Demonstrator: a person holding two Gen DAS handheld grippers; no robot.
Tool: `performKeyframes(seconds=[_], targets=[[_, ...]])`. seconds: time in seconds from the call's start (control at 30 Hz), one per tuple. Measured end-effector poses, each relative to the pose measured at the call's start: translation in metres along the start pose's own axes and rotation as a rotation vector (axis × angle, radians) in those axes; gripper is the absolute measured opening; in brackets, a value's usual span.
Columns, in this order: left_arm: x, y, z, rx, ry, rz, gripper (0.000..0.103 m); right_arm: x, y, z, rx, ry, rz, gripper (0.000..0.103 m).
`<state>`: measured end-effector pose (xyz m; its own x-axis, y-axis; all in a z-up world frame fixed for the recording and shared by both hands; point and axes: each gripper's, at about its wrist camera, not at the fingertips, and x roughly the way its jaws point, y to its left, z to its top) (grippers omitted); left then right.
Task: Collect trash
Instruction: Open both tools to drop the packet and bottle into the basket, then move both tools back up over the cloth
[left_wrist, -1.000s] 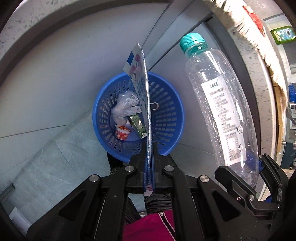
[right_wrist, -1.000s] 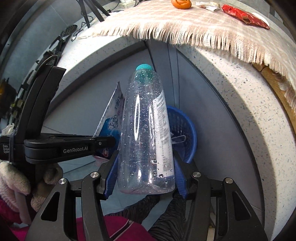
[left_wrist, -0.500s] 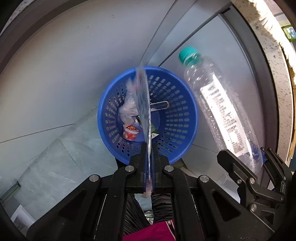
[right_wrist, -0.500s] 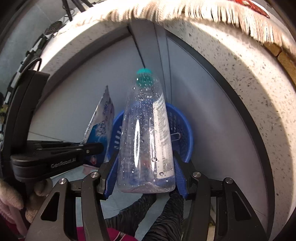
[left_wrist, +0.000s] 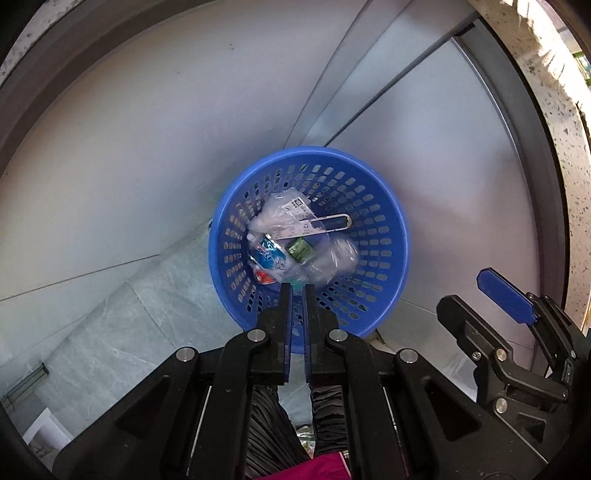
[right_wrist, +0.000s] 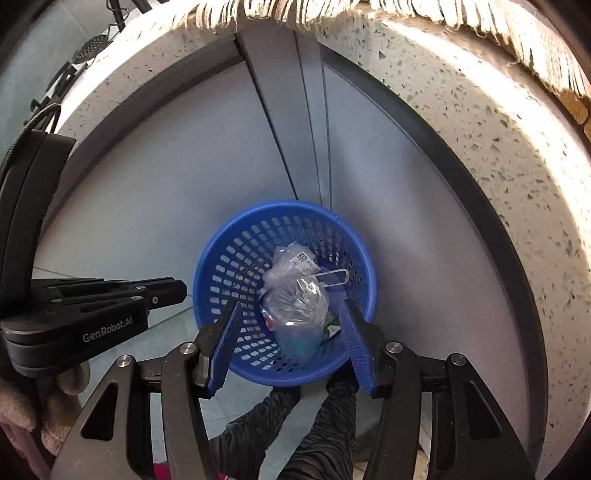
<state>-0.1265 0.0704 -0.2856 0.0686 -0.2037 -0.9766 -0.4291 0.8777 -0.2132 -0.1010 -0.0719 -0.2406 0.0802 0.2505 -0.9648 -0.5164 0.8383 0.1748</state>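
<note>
A blue perforated basket (left_wrist: 310, 152) (right_wrist: 284, 204) stands on the floor below both grippers, against grey cabinet doors. In it lie a clear plastic bottle (left_wrist: 334, 258) (right_wrist: 295, 308), blurred and cap end down, a blue-and-white wrapper (left_wrist: 269, 256) and other crumpled packaging. My left gripper (left_wrist: 298, 290) (right_wrist: 179, 291) hangs over the basket's near rim, shut to a thin slit with nothing in it. Over the near rim too, my right gripper (right_wrist: 290, 304) (left_wrist: 465, 295) is open, its blue pads apart and empty, the bottle seen below between them.
A speckled stone counter edge (right_wrist: 480, 122) with a fringed cloth (right_wrist: 461, 14) curves overhead. Grey cabinet doors (left_wrist: 184, 147) stand behind the basket, pale floor tiles (left_wrist: 122, 321) to the left. A person's dark patterned legs (right_wrist: 317, 435) stand below, and a gloved hand (right_wrist: 55, 424) holds the left gripper.
The bottle has left my right gripper and dropped into the basket. The wrapper is out of my left gripper and lies in the basket too. Both grippers came closer over the basket.
</note>
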Motion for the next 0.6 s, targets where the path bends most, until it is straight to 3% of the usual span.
performKeyframes(seconds=[0.5, 0.53, 0.6], targets=[[-0.011, -0.006, -0.003, -0.002, -0.021, 0.02, 0.003, -0.009, 0.005, 0.006, -0.012, 0.001, 0.029, 0.054], [-0.012, -0.005, -0.001, 0.0, -0.024, 0.021, 0.005, -0.011, 0.007, 0.007, -0.013, -0.001, 0.03, 0.054], [-0.016, -0.003, 0.001, 0.002, -0.03, 0.02, 0.018, -0.015, 0.009, 0.009, -0.014, -0.004, 0.036, 0.054]])
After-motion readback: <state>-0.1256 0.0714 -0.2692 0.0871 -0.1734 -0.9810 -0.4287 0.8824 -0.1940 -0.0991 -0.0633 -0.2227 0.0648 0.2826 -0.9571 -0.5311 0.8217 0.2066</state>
